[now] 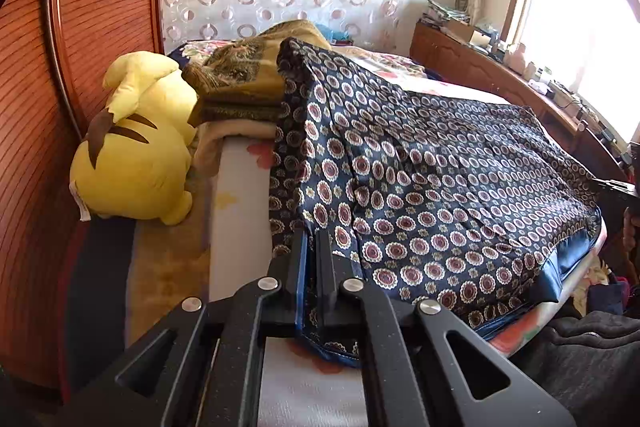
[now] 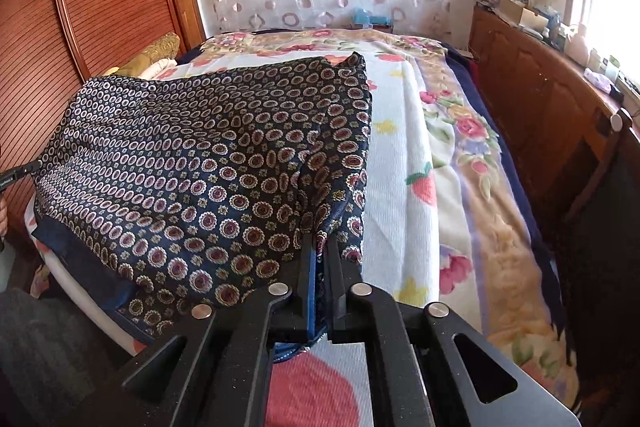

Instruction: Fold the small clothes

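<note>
The navy patterned garment (image 1: 440,179) is spread on the bed (image 2: 404,163) — its near corners are pinched narrowly by the left hand-held gripper (image 1: 311,239) and the right hand-held gripper (image 2: 320,247), at 6 o'clock.

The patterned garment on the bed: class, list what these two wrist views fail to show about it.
- Left wrist view: the patterned garment covers its own underside and the bed beneath it.
- Right wrist view: its near hem runs behind the right gripper.
- Left wrist view: the left gripper hides the corner it pinches.
- Both views: what kind of garment it is stays unclear.
</note>
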`<action>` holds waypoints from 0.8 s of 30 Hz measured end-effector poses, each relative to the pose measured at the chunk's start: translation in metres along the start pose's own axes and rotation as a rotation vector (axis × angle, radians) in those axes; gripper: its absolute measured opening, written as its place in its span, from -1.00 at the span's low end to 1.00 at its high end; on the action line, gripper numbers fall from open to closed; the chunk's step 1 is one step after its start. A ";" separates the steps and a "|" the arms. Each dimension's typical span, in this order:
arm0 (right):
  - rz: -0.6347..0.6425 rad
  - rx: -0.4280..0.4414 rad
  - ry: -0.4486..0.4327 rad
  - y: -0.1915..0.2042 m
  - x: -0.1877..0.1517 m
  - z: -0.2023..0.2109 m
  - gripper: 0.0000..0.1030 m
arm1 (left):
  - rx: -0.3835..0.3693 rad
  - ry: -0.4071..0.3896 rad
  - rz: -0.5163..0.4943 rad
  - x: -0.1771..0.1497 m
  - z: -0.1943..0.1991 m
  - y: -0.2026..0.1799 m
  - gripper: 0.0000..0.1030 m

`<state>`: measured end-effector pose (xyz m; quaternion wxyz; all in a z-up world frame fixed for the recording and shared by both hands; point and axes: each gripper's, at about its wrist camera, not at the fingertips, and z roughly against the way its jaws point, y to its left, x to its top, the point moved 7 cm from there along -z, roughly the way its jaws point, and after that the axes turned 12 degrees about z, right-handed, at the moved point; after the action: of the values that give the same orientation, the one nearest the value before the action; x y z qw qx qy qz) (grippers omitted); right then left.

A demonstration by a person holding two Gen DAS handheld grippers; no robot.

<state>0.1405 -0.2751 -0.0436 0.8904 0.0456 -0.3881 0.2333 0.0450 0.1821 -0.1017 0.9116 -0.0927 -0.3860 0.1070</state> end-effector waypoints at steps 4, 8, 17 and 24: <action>0.017 0.002 -0.018 0.004 0.006 0.007 -0.55 | 0.017 -0.048 -0.021 0.003 0.009 -0.002 -0.26; 0.025 -0.034 -0.026 0.000 0.014 0.006 -0.48 | 0.070 -0.079 -0.024 0.006 0.011 0.000 -0.23; 0.051 -0.065 -0.045 0.013 0.023 -0.006 -0.48 | 0.087 -0.062 -0.006 -0.004 0.000 -0.003 0.62; 0.036 -0.042 -0.069 0.025 0.031 -0.023 -0.48 | 0.111 -0.033 0.020 -0.013 -0.010 0.001 0.62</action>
<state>0.1628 -0.2349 -0.0400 0.8730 0.0279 -0.4240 0.2393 0.0433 0.1783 -0.1173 0.9077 -0.0442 -0.3935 0.1387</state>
